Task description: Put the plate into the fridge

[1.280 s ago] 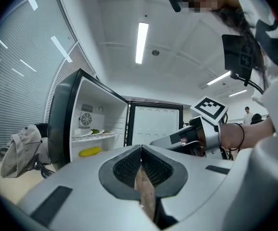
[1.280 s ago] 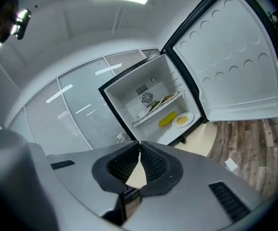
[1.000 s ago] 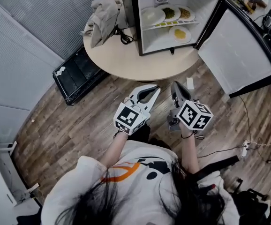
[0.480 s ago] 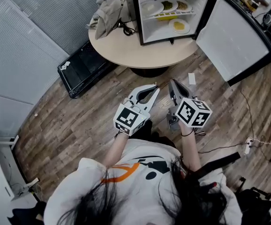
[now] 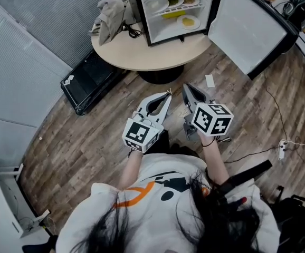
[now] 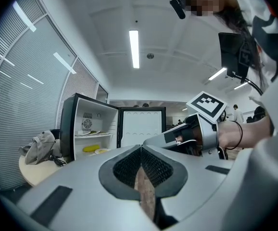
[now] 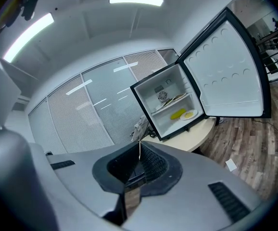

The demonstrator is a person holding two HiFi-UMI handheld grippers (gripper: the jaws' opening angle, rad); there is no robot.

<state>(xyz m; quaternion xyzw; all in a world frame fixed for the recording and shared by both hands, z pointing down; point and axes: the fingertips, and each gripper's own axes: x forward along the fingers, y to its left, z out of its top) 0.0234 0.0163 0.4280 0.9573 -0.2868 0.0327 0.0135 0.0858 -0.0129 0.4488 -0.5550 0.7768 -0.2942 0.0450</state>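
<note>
The small fridge (image 5: 165, 9) stands open on the round table (image 5: 142, 54), its door (image 5: 247, 28) swung to the right. Several plates of food rest on its shelves, among them a white plate (image 5: 188, 21) with yellow food on the lower shelf. Both grippers hover over the wooden floor, well short of the table. My left gripper (image 5: 168, 95) is shut with nothing in it; its jaws (image 6: 140, 148) meet. My right gripper (image 5: 186, 87) is also shut and empty (image 7: 139, 143). The right gripper view shows the fridge (image 7: 175, 107) and that plate (image 7: 189, 114) far ahead.
A crumpled grey cloth (image 5: 109, 15) and a black cable lie on the table left of the fridge. A black case (image 5: 89, 80) lies on the floor at the left. A paper scrap (image 5: 209, 80) and a power strip (image 5: 282, 149) with cables lie on the floor.
Both grippers have drawn back from the table together with the person, so the fridge and table lie farther off. Both stay shut and empty.
</note>
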